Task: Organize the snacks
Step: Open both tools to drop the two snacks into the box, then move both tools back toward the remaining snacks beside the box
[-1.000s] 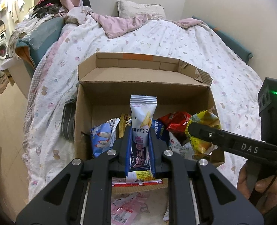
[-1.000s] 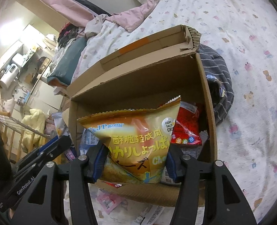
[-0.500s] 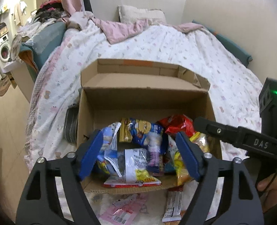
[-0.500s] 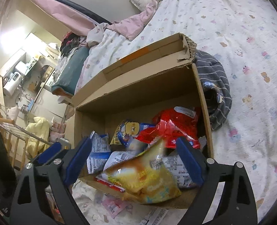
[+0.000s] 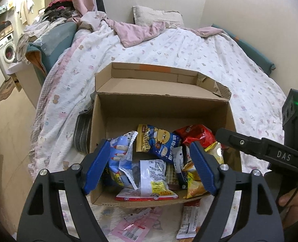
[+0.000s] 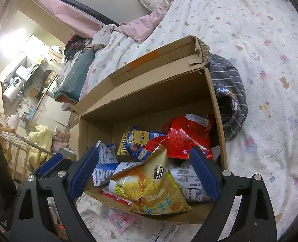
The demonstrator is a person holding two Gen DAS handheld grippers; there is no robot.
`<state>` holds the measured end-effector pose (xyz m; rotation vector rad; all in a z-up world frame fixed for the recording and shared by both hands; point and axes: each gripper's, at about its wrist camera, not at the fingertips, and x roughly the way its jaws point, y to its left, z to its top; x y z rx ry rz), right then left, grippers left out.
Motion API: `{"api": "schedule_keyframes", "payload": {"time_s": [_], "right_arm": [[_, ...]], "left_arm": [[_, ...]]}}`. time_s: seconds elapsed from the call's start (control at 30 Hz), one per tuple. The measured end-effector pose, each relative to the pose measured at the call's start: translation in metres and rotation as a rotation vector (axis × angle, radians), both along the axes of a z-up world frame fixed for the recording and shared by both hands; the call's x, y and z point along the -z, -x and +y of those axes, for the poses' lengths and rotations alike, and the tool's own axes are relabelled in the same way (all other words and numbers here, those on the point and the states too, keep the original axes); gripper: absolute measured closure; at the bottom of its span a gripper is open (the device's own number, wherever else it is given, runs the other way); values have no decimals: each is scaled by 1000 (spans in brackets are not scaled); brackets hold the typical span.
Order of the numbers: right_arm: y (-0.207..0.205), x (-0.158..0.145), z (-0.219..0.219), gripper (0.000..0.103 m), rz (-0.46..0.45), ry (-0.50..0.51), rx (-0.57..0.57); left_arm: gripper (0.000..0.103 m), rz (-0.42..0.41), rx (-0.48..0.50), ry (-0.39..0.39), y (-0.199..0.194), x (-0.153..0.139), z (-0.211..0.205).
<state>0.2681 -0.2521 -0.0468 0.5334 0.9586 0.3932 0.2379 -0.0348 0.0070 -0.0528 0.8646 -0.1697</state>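
We are holding two tools over a cardboard box (image 5: 161, 109) that is sitting on a bed (image 5: 189, 46), its open top facing us. The left tool (image 5: 149, 165) is hanging with its blue pads spread wide and nothing between them. The right tool (image 6: 144, 173) is likewise wide apart and empty.

The box is already holding a heap of snacks: a blue bag with a cartoon bear (image 5: 159, 141), a red bag (image 6: 181, 135) at about 1 o'clock from the bear bag, a blue and white packet (image 5: 120, 161) at the left wall, and a yellow cheese chip bag (image 6: 155, 189) leaning over the near edge.

Packets are still lying loose on the bed outside the box, and we judge these come next. In the left view, a pink packet (image 5: 130, 230) is lying at 6 o'clock from the left tool, below the box's near edge and between the tool's arms. A slim white bar (image 5: 189, 221) is lying at about 5 o'clock, its long axis running roughly from 12 to 6 o'clock, pointing toward the box.

Both seem nearer the left tool. Reaching either would likely mean pulling back toward us and dipping down, with the pads closing across the bar's narrow width.
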Motion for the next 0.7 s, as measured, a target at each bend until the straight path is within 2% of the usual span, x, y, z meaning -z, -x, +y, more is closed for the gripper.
{"api": "schedule_keyframes", "payload": {"time_s": [0.33,0.47,0.7], "right_arm": [[14,-4,-7,9,-4,28,29],[30,-8,-10,9,-5,32,36],[60,-21,-11,10,-20,68,31]], "left_arm": [[25,-33,-43,21,12,-5,16],[25,-34,-64,36,22,-9,24],[25,-62,-70,14,44,-18,31]]}}
